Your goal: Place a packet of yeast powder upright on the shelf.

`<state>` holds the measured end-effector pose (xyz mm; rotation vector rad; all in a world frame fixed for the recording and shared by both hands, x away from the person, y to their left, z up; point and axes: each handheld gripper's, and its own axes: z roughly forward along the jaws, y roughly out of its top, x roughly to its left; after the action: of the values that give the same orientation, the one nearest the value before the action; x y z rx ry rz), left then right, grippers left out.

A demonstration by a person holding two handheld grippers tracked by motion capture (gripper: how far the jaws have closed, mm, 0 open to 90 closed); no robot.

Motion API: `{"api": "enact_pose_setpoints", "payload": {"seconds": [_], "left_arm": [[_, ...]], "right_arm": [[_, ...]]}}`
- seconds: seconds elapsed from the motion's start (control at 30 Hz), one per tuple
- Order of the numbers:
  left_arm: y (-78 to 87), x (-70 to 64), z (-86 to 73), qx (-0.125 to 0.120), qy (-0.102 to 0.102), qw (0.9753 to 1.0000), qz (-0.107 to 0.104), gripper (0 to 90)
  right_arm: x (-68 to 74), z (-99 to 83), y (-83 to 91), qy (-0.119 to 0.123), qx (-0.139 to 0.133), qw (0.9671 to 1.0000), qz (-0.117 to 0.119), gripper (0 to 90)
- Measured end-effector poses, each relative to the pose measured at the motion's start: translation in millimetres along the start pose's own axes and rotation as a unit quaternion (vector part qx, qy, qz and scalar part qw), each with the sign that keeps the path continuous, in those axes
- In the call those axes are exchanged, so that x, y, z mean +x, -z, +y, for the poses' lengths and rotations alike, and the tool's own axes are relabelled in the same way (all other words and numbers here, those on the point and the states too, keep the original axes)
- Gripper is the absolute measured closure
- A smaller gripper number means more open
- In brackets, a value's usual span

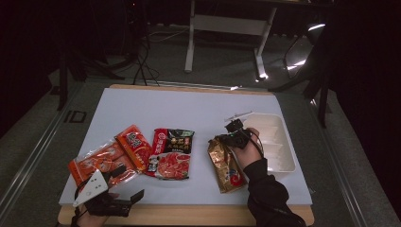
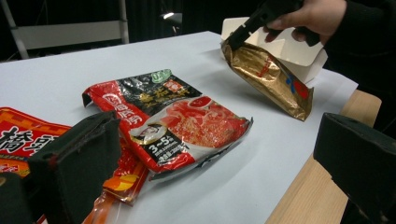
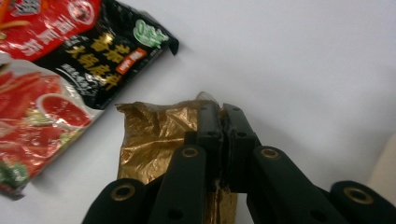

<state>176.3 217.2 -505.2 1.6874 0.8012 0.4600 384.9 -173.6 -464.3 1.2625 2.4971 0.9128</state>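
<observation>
While my right gripper (image 1: 235,134) pinches the top edge of the gold packet (image 1: 226,164), its two black jaws pressed together on the crinkled foil, the packet's top lifts off the white table cover (image 1: 189,106) and its lower end rests there, tilted, just beside the white tray (image 1: 283,151). From the right gripper view the foil (image 3: 154,140) looks wrinkled and shiny, a metallic bronze-gold with a sealed, slightly ragged upper seam. From the left gripper view the same packet (image 2: 271,77) shows a red mark and a blue-and-red patch near its bottom, too small for me to read. My left gripper (image 1: 113,196) hovers at the near left corner of the table, jaws spread wide with nothing between them, their pads thick, matte black foam. Near the middle lies a flat, glossy red-and-black packet (image 2: 170,123) printed with gold Chinese characters, a green round badge, a picture of red food, and "3-5" in white on a dark label. Left of it lie orange-red packets (image 1: 111,156), one partly clear plastic, with large white Chinese characters. The tray is smooth, rectangular, with rounded corners.
</observation>
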Motion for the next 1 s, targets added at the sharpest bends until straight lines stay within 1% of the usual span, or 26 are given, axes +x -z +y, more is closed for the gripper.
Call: {"api": "enact_pose_setpoints", "payload": {"seconds": [0.1, 0.17, 0.23, 0.33, 0.4, 0.47, 0.53, 0.67, 0.7, 0.83, 0.93, 1.0], "left_arm": [[-1.2, -0.4, -0.8, 0.007, -0.003, 1.0, 0.0, 1.2], [-1.0, -0.3, -0.3, 0.005, -0.002, 1.0, 0.0, 1.2], [-1.3, -0.3, -0.6, 0.006, -0.002, 1.0, 0.0, 1.2], [-1.8, 0.1, -0.8, 0.006, 0.0, 1.0, 0.0, 1.2], [-1.8, 0.0, -0.7, 0.004, -0.002, 1.0, 0.003, 1.2], [-1.8, 0.2, -1.0, 0.006, -0.001, 1.0, 0.003, 1.2], [-1.6, 0.9, -0.6, 0.003, 0.002, 1.0, 0.002, 1.2], [-2.3, 1.0, -1.0, 0.004, 0.004, 1.0, 0.002, 1.2], [-2.2, 1.0, -0.8, 0.003, 0.004, 1.0, 0.001, 1.2], [-2.7, 0.8, -1.2, 0.007, 0.001, 1.0, 0.001, 1.2], [-2.5, 0.6, -0.9, 0.002, 0.003, 1.0, 0.002, 1.1], [-2.4, 0.5, -1.3, 0.004, 0.0, 1.0, 0.004, 1.2]], "right_arm": [[2.2, -0.8, 11.7, 0.004, -0.014, 0.9998, 0.01, 87.3], [3.5, -1.1, 19.6, 0.005, -0.024, 0.9995, 0.02, 87.3], [5.9, -1.1, 27.7, 0.005, -0.036, 0.9986, 0.038, 87.4], [11.8, -0.2, 39.9, 0.019, -0.05, 0.9975, 0.046, 87.6], [15.5, 0.3, 48.3, 0.023, -0.06, 0.9964, 0.056, 87.6], [20.9, 1.4, 57.6, 0.036, -0.068, 0.9954, 0.057, 87.6], [24.1, 2.6, 64.6, 0.042, -0.073, 0.9946, 0.06, 87.7], [26.3, 6.9, 79.2, 0.044, -0.09, 0.9916, 0.081, 87.7], [26.8, 8.6, 84.2, 0.042, -0.101, 0.9903, 0.085, 87.7], [28.1, 14.4, 94.8, 0.041, -0.124, 0.9875, 0.088, 87.7], [27.6, 19.4, 100.1, 0.039, -0.133, 0.9864, 0.088, 87.7], [26.7, 22.9, 102.4, 0.037, -0.137, 0.9854, 0.093, 87.7]]}}
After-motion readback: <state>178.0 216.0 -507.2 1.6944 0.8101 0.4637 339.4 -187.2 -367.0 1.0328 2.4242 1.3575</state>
